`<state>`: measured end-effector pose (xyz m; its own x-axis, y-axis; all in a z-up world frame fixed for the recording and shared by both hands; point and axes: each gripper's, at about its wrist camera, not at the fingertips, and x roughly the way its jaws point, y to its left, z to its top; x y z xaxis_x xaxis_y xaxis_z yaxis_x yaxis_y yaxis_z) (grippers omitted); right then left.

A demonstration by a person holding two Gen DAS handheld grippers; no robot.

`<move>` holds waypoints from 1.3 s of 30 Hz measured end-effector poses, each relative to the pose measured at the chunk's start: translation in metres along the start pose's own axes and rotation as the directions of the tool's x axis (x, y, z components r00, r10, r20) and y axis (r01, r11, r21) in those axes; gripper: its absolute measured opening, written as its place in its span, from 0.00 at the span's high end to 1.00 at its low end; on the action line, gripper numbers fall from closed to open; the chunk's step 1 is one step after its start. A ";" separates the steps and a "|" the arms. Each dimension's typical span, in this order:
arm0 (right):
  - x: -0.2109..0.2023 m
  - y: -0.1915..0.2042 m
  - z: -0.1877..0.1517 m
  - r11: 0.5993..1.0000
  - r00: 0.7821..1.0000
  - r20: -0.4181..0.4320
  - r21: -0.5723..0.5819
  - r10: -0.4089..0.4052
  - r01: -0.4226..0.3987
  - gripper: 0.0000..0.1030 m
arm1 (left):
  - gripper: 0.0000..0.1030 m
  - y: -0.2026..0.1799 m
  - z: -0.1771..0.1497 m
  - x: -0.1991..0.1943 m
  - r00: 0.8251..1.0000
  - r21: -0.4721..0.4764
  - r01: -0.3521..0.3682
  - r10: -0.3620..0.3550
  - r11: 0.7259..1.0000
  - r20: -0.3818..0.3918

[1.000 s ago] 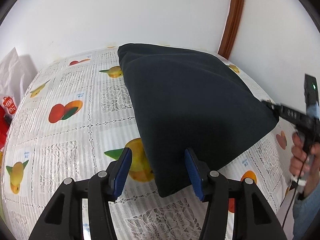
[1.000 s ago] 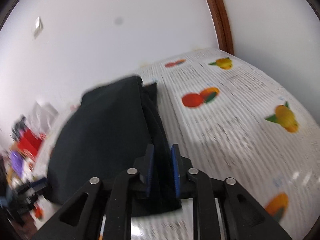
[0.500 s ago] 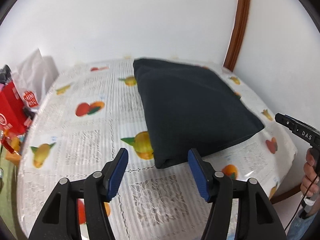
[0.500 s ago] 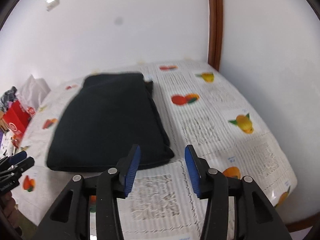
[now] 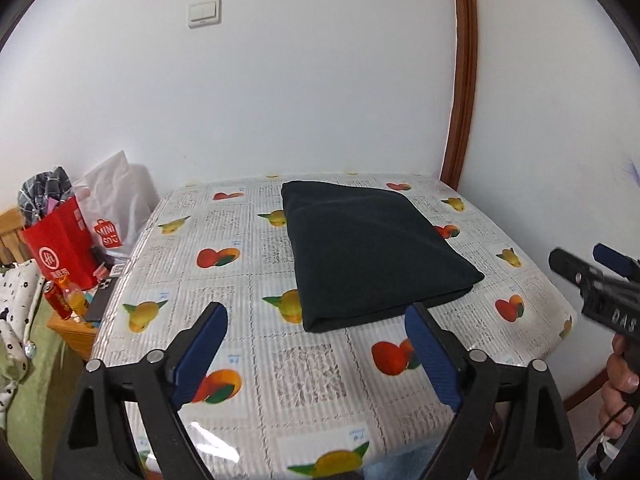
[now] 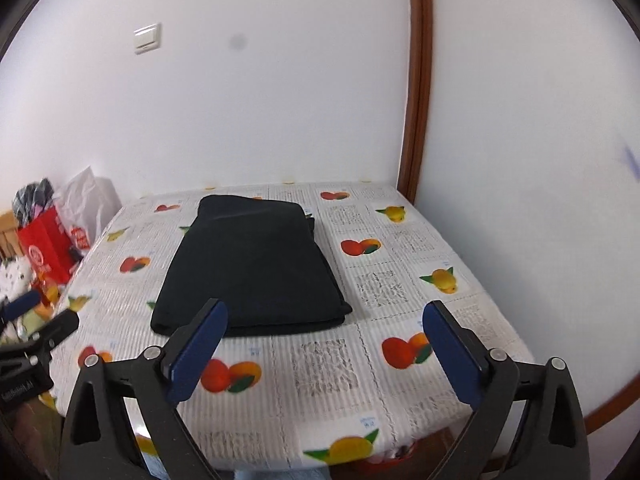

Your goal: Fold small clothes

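Left claw point(image 5: 316, 346): jaws opening, spread wide with nothing between them; only tablecloth shows in the gap, low in the left wrist frame.
Right claw point(image 6: 324, 346): jaws opening too, wide apart and empty, low in the right wrist frame; its tip also pokes in at the right edge of the left wrist view.
Folded black garment point(image 5: 368, 256): lies flat on the desk point(image 5: 248, 272) as a tidy rectangle, centre of both frames, just above the claw tips and clear of both.
Key relation: the garment sits ahead of both claws, its long axis running away toward the far wall; the near short edge faces them. In the left view it lies up and right of the gap, in the right view up and left, so it rests between the two hands, about equally near each.
Step, as judged: the fold looks finished and released.
Surroundings: fruit-print tablecloth point(image 6: 400, 308) covers the desk; a red shopping bag point(image 5: 60, 248) and a white bag point(image 5: 116, 200) stand off the left edge.
Obstacles: nothing lies between claws and garment.
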<state>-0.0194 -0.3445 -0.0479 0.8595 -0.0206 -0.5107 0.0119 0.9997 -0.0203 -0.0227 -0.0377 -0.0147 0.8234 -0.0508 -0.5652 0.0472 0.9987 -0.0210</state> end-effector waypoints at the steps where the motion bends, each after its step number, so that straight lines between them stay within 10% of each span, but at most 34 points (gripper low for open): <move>1: -0.004 0.002 -0.003 1.000 1.000 -0.004 -0.002 -0.004 0.004 0.02 | 0.12 0.000 -0.002 -0.003 1.000 0.000 -0.012 0.012 1.000 0.001; 39: -0.038 0.006 -0.029 0.998 0.998 -0.004 -0.010 -0.063 0.062 0.00 | 0.12 0.000 -0.021 -0.026 1.000 -0.011 -0.020 0.020 1.000 0.018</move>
<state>-0.0665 -0.3382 -0.0534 0.8552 -0.0832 -0.5116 0.0604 0.9963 -0.0610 -0.0563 -0.0357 -0.0176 0.8344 -0.0311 -0.5502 0.0245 0.9995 -0.0193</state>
